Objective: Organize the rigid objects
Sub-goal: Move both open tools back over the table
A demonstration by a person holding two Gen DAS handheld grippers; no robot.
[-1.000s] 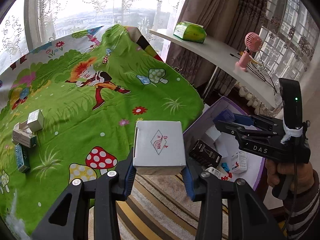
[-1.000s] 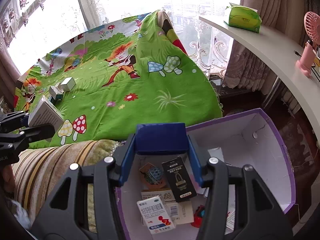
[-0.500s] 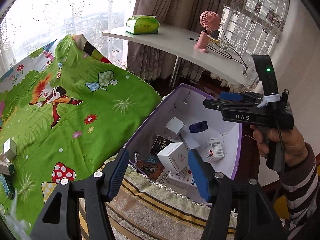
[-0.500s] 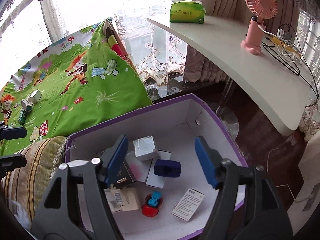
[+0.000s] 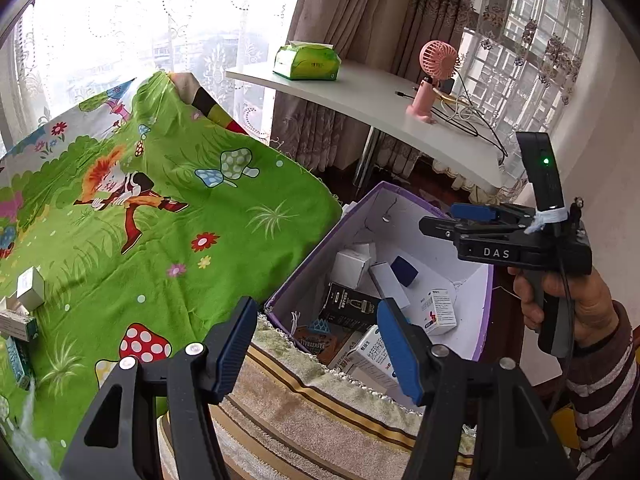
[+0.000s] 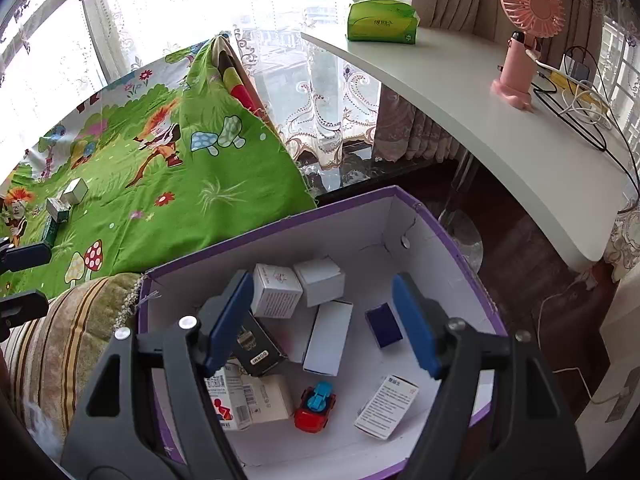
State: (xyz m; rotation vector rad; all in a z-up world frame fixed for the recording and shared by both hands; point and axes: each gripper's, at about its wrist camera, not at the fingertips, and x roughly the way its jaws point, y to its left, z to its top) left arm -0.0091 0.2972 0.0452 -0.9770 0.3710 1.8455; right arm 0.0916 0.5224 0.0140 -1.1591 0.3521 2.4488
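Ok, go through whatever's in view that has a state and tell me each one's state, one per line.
left gripper: open, holding nothing
right gripper: open, holding nothing, above the box
purple box: open at the top, partly filled with small boxes
toy car: upright on the box floor
tissue pack: opened on top
pink fan: upright, cable plugged in
small boxes on the cloth: not yet put away

Left gripper [image 5: 316, 344] spread wide and empty at the near edge of the purple box [image 5: 482, 312].

Between and just beyond its blue pads lie small cartons: a black box [image 5: 349, 305], a white cube [image 5: 351, 268], a navy block [image 5: 404, 271]. Right of it, the right gripper [image 5: 460, 222] hovers over the box, its jaws edge-on. Left, the green cloth [image 5: 152, 240] carries a few more small boxes [image 5: 28, 292].
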